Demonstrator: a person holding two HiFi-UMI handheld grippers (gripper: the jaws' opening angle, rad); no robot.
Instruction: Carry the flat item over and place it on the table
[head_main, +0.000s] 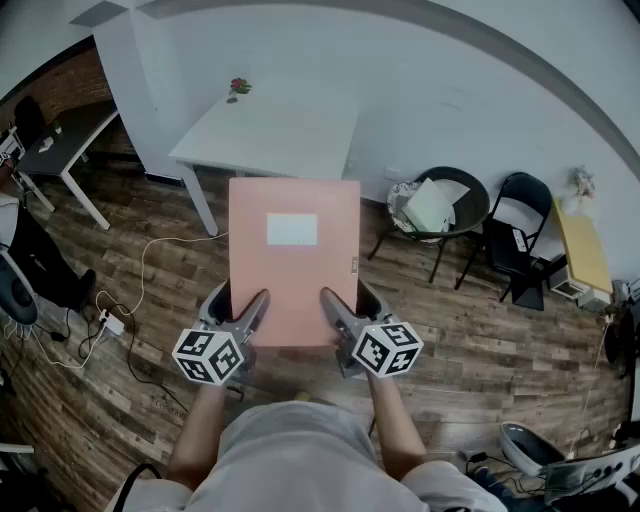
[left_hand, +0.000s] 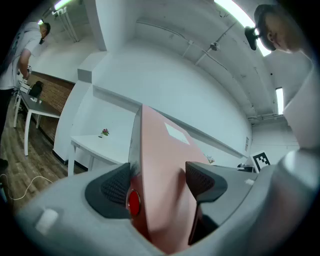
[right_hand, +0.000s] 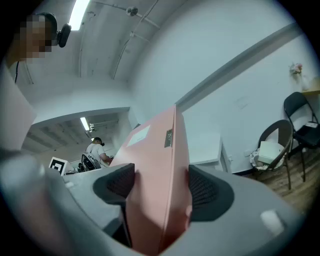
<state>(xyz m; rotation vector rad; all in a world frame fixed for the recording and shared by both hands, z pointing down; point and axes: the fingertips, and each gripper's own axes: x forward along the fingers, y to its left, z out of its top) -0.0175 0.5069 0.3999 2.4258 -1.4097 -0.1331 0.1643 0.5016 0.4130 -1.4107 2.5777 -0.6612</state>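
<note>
Pink file box (head_main: 293, 262) hangs in the air over the wooden floor (head_main: 470, 340), held roughly level in front of the person, its broad face up and a white label (head_main: 292, 229) on its far half. A small metal tab (head_main: 354, 265) sits at its right edge. The left gripper (head_main: 250, 312) pinches the near left part of the box and the right gripper (head_main: 336, 308) pinches the near right part, each with one jaw over the top face and the other underneath. In the left gripper view the box stands edge-on between the jaws of the left gripper (left_hand: 160, 182), both dark pads against it, with a round red spot (left_hand: 133, 201) on its spine beside the left pad. In the right gripper view the right gripper (right_hand: 161, 188) clamps the box in the same way, a pad pressed on either side. The jaws of both stand wide, filled by the box's thickness. Beyond the box a white table (head_main: 270, 135) stands against the wall, with a small flower pot (head_main: 238, 88) near its far edge; in the head view the box's far edge reaches the table's near edge, but the box does not rest on it. To the right are a round black chair (head_main: 470, 195) holding white things, a black folding chair (head_main: 520, 225) and a small yellow table (head_main: 580, 245). A white cable (head_main: 150, 260) trails across the floor at left.
</note>
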